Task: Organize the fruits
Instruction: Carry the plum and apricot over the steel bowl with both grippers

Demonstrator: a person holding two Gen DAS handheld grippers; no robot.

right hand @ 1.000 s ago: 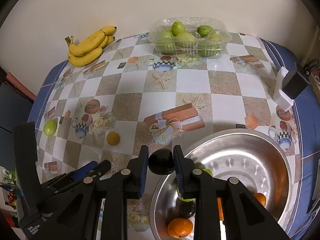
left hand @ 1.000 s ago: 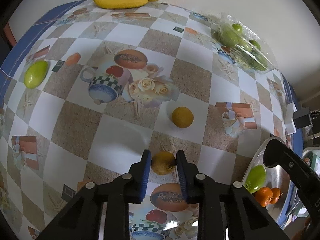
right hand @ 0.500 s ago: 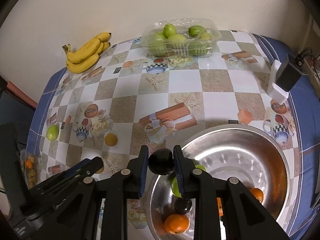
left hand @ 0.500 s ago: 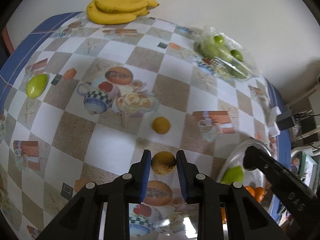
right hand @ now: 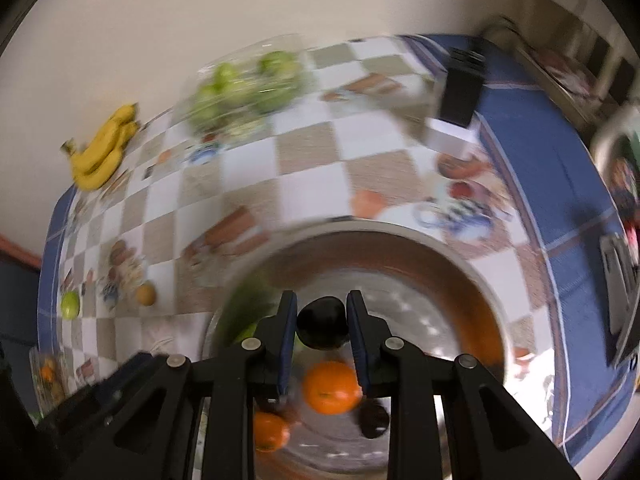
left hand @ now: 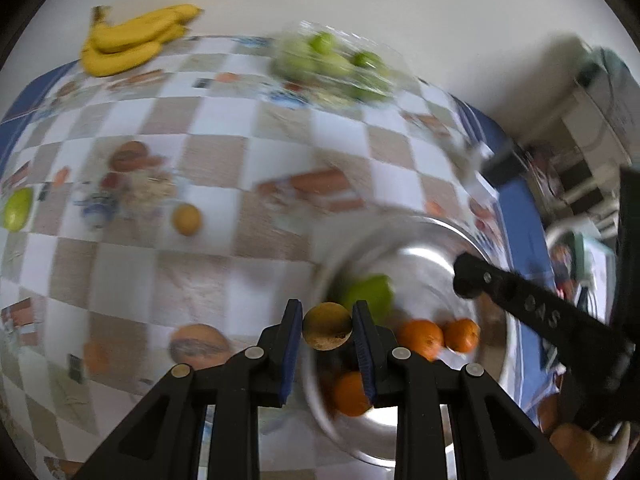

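While both views smear with blur, your left gripper (left hand: 327, 326) clearly pinches a yellow-brown fruit (left hand: 327, 325) over the near rim of the metal bowl (left hand: 420, 228). Your right gripper (right hand: 322, 322) clamps a dark fruit (right hand: 322, 327) above the bowl's inside. Oranges (right hand: 331, 387) lie below, partly hidden by the fingers. What kind the green fruit (left hand: 370, 295) is, you cannot tell.

yellowish fruit (left hand: 327, 326), dark fruit (right hand: 322, 323) over bowl (right hand: 476, 280)

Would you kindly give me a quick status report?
Left gripper shut on yellow fruit. Right gripper shut on dark fruit. Both over steel bowl. Nothing blocking.
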